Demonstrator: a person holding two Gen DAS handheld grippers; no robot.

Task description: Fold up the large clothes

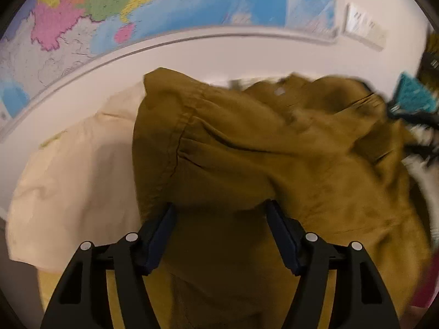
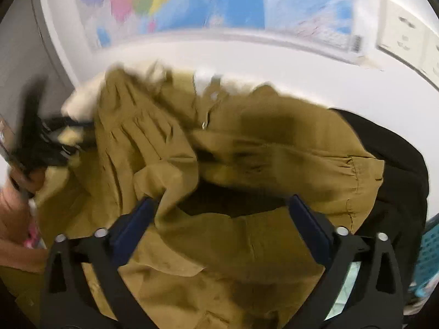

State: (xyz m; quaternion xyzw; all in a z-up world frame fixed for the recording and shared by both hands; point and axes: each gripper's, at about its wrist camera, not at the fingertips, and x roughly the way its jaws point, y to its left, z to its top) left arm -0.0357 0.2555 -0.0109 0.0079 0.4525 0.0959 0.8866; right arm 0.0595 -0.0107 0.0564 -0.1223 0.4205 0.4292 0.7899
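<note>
tongs come first: the left gripper [image 1: 219, 213] has its dark blue pads spread, and a hanging lobe of the mustard-brown garment [image 1: 260, 150] droops down into the gap between them; the tips are hidden behind that lobe, so the pads look released rather than pinching, and nothing is visibly clamped. the right gripper [image 2: 222, 208] stands wider still, released, with a crumpled fold of the same garment [image 2: 247, 150] brushing its left pad and a dark hollow of cloth lying straight ahead between the jaws.

just beyond both pairs of tongs the garment lies bunched in a heap, its long run crosswise to the fingers, left to right, not pointing away from them. so each gripper faces a broad side, not an end. in my judgement the left is the nearer to a usable edge: the stitched hem [image 1: 175, 142] runs up just ahead and left of its left pad.

farther off sit a cream cloth [image 1: 76, 181] to the left, a black garment [image 2: 397, 164] to the right, and a wall map [image 1: 164, 5] behind.
</note>
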